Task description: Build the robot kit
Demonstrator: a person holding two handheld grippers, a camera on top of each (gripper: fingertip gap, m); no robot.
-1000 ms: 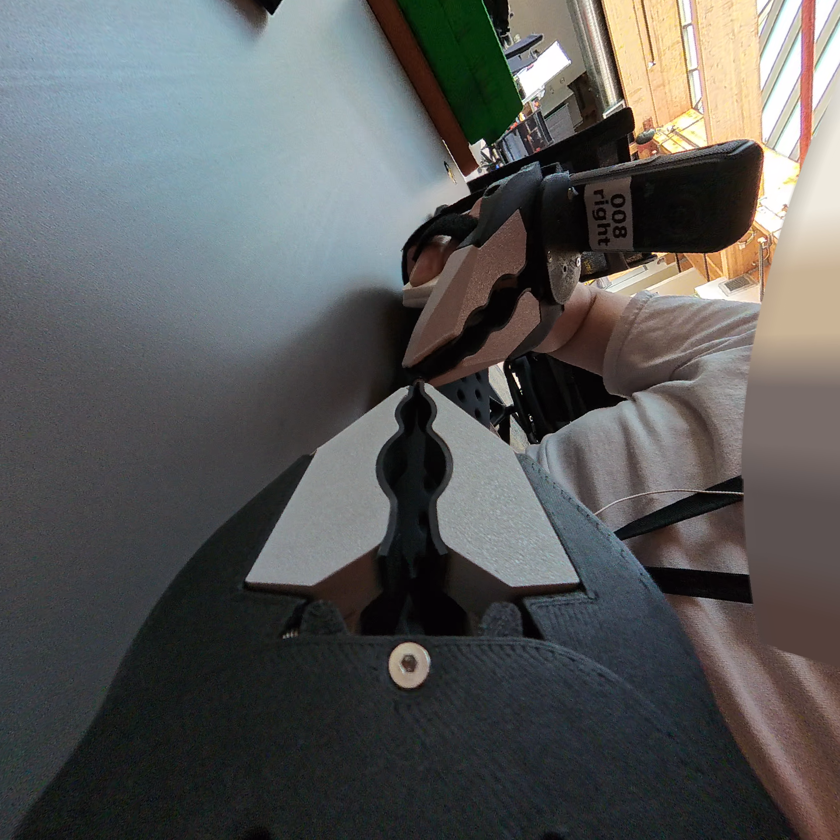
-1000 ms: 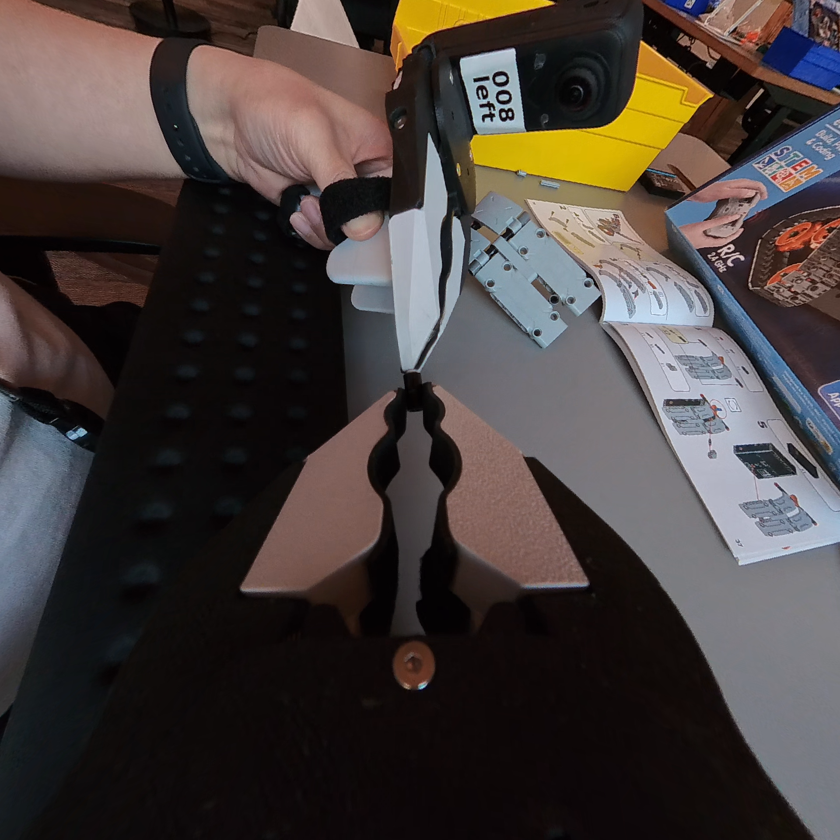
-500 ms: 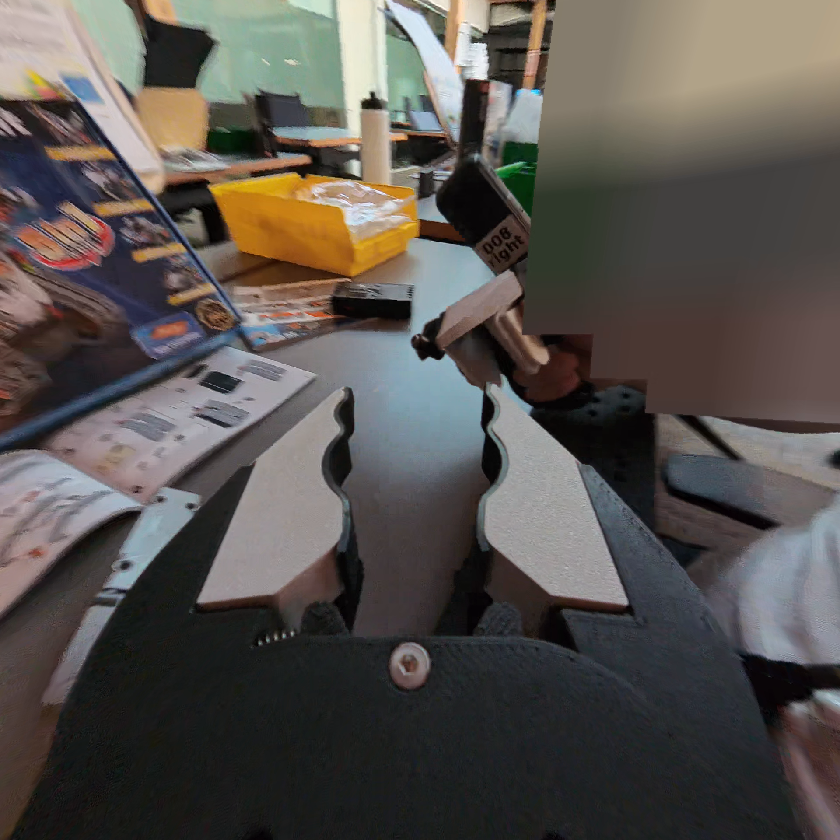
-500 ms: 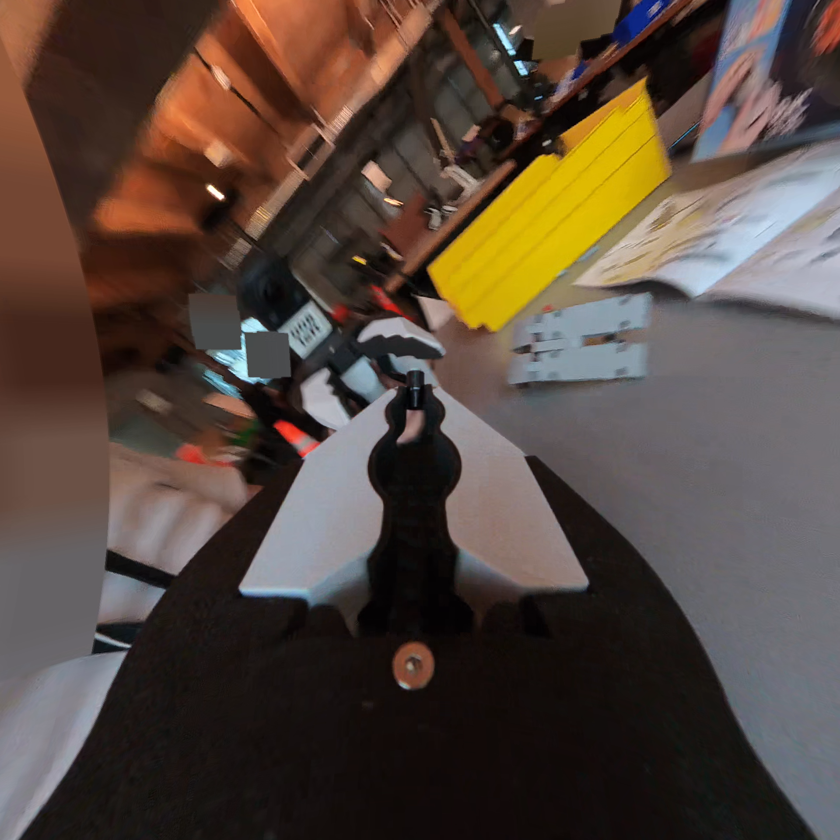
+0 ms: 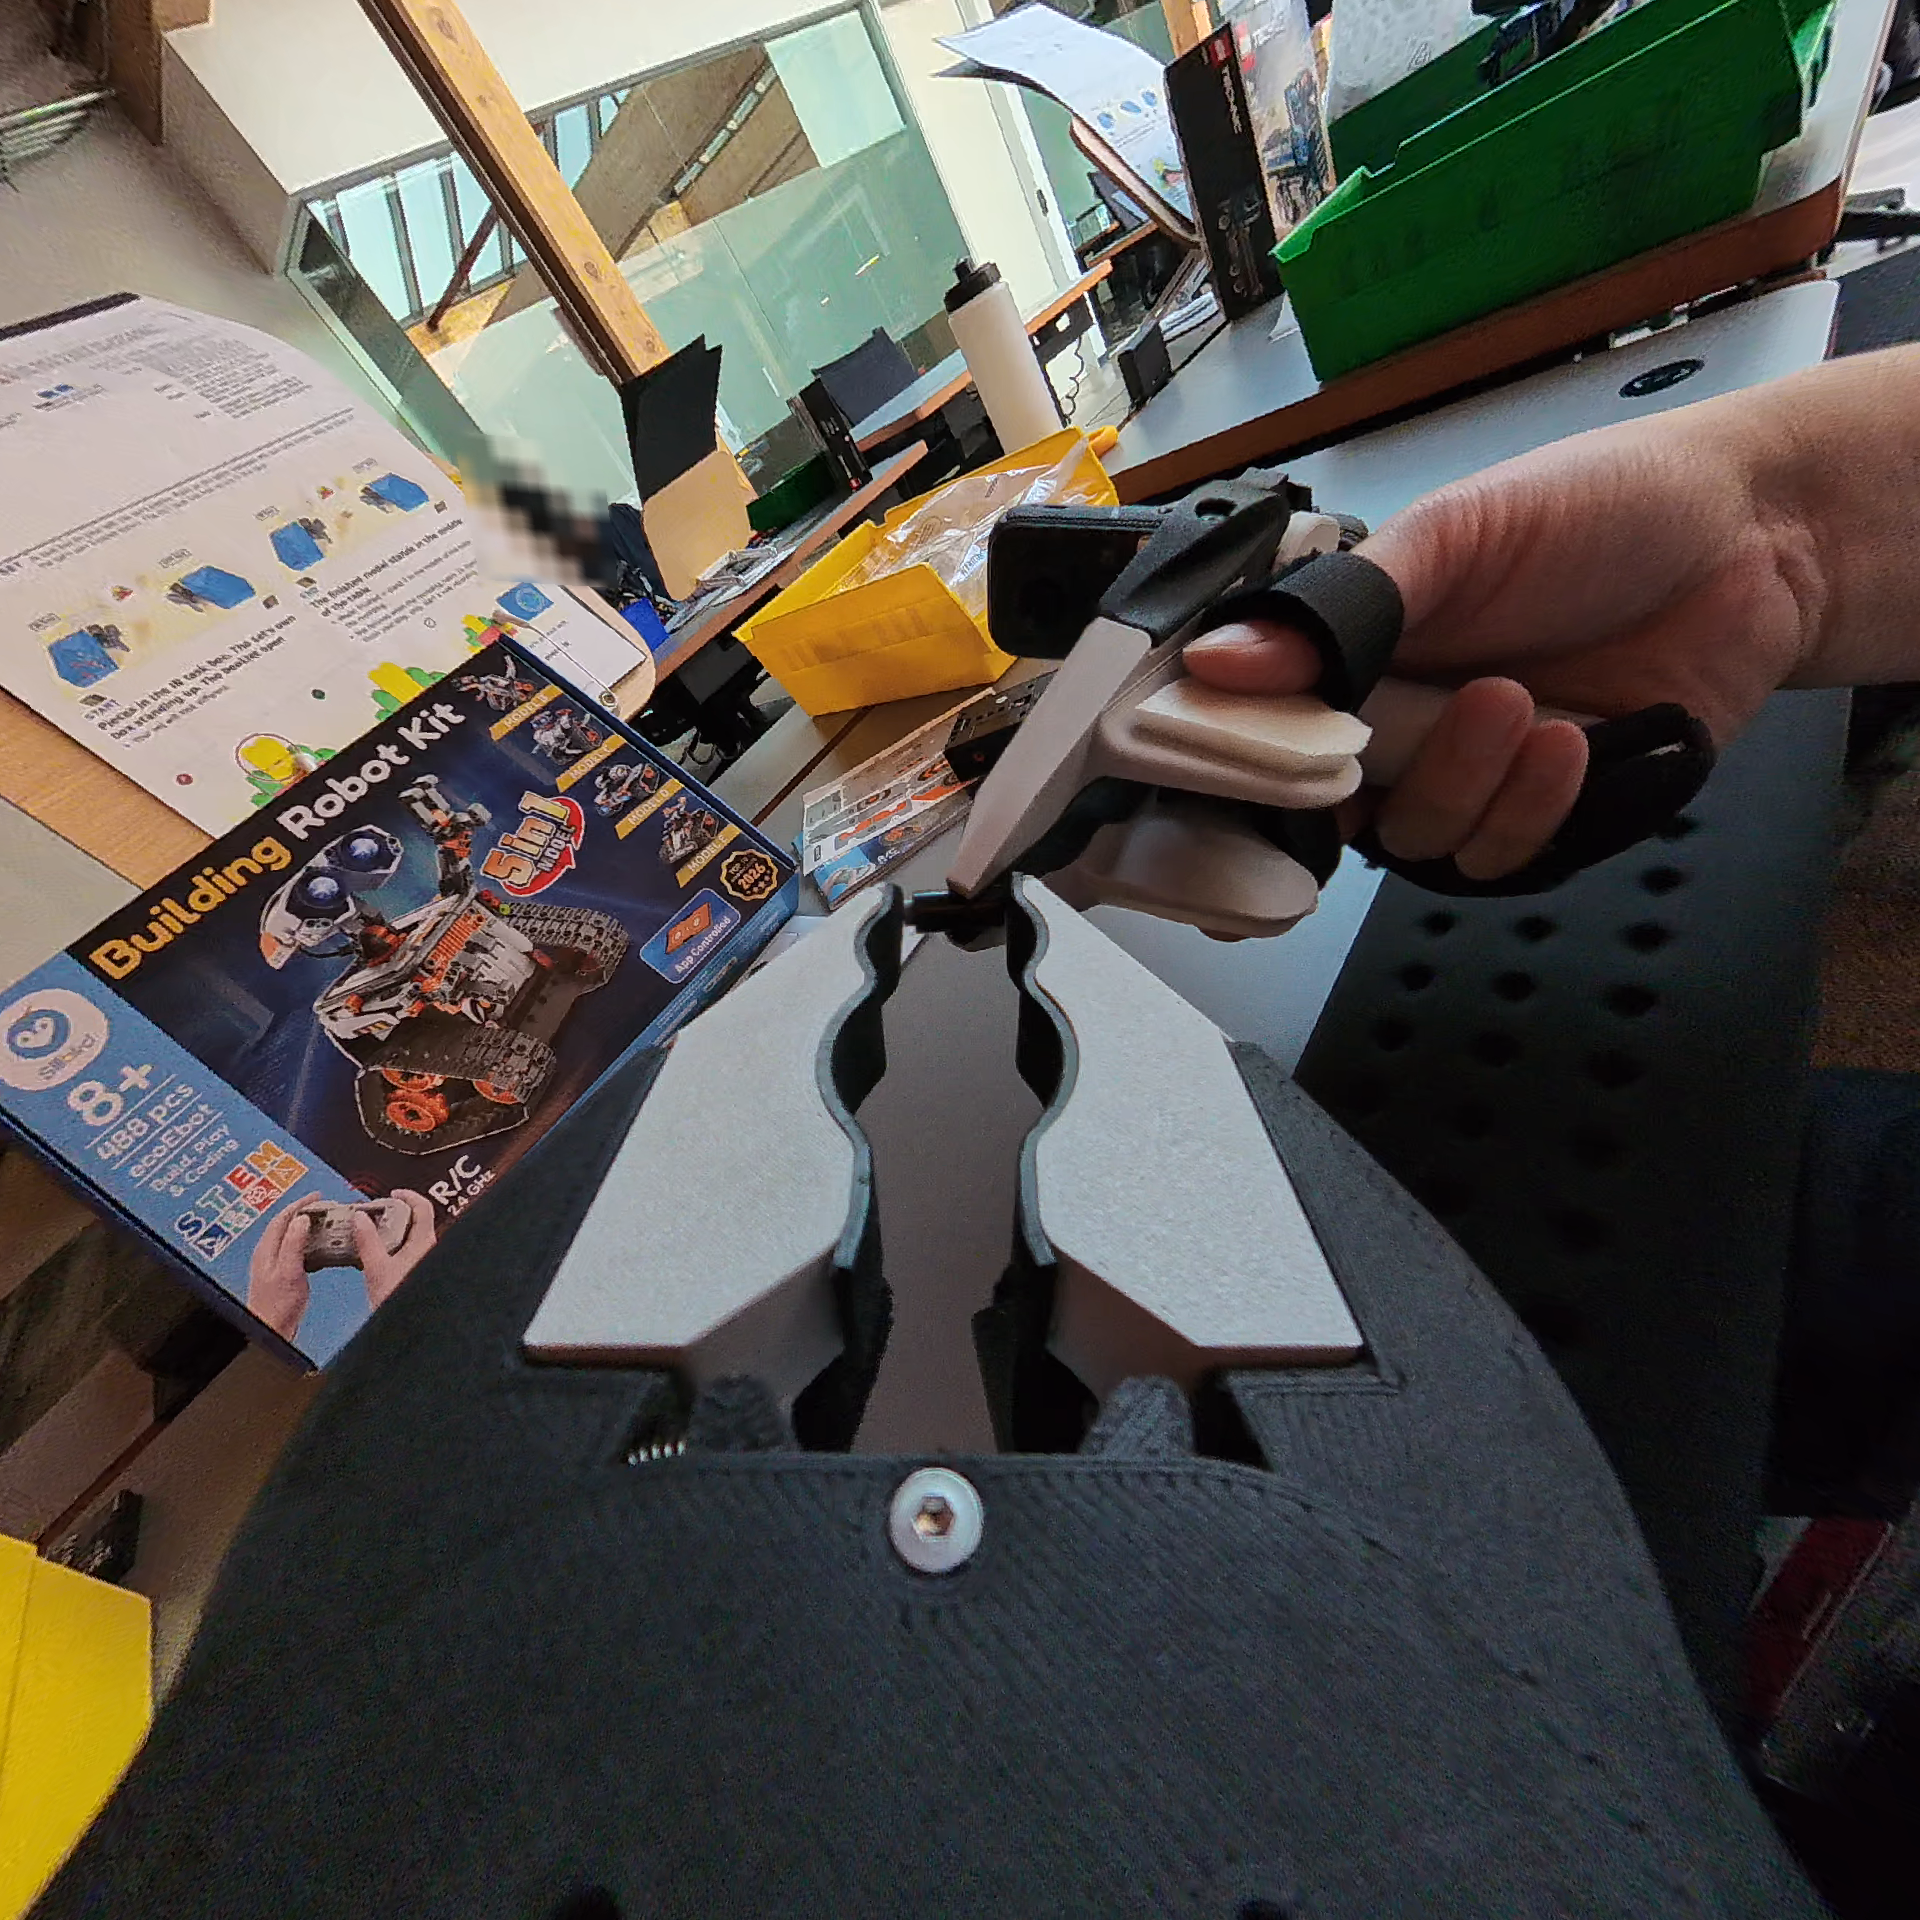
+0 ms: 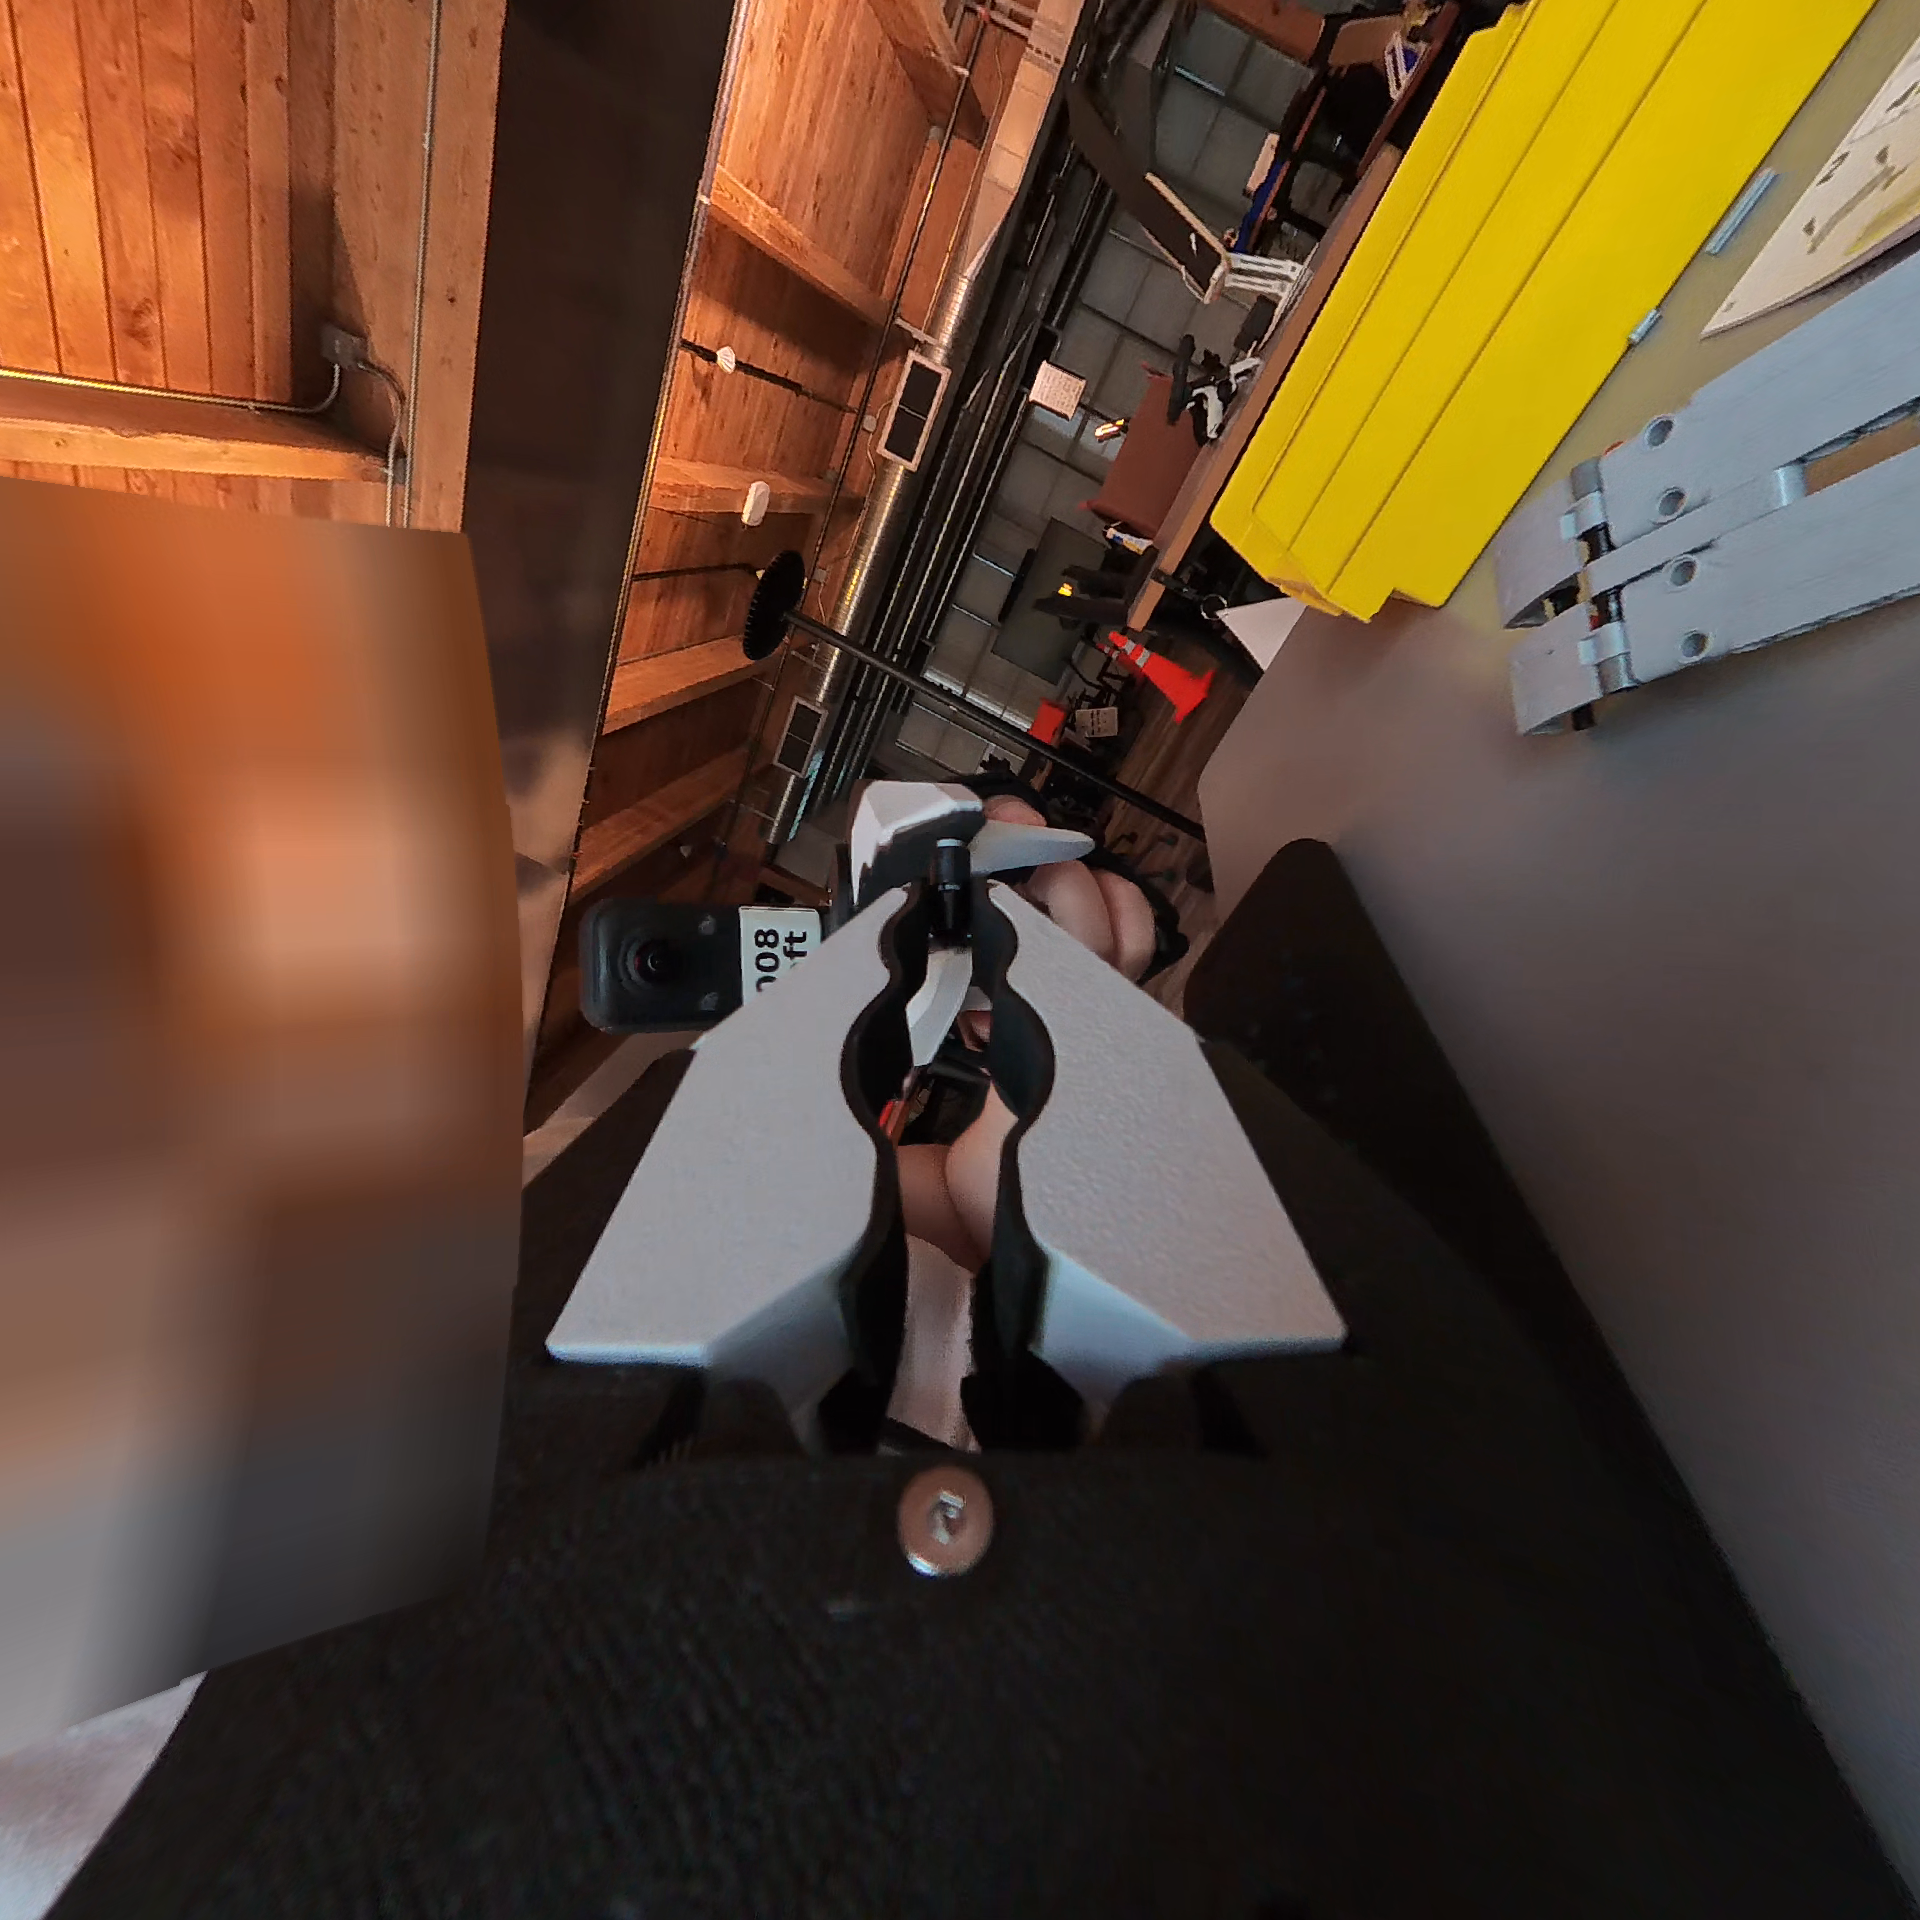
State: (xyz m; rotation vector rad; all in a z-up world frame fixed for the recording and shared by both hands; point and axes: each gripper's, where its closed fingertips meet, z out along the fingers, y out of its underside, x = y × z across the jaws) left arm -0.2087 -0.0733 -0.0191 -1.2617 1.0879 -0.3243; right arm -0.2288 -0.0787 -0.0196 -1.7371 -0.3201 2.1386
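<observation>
My right gripper (image 6: 948, 914) is shut on a small black pin (image 6: 948, 881), which sticks out past its fingertips. In the left wrist view the right gripper (image 5: 971, 883) comes in from the right in a person's hand (image 5: 1558, 644), and the pin (image 5: 935, 911) points left. My left gripper (image 5: 954, 904) is open, its two fingertips on either side of the pin. I cannot tell if they touch it. The left gripper (image 6: 961, 836) also shows just beyond the pin in the right wrist view.
A blue robot kit box (image 5: 364, 987) and paper sheets lie left on the grey table. A yellow bin (image 5: 883, 623), a white bottle (image 5: 1003, 353) and a green bin (image 5: 1558, 177) stand behind. A black perforated mat (image 5: 1558, 1039) lies right. Grey hinged plates (image 6: 1683, 561) lie by a yellow bin (image 6: 1455, 312). Both grippers' tips are close together, under 4 cm apart.
A second ago both grippers met tip to tip on the pin, the left one shut. The left gripper has opened, both have swung round, and its open tips now flank the pin.
</observation>
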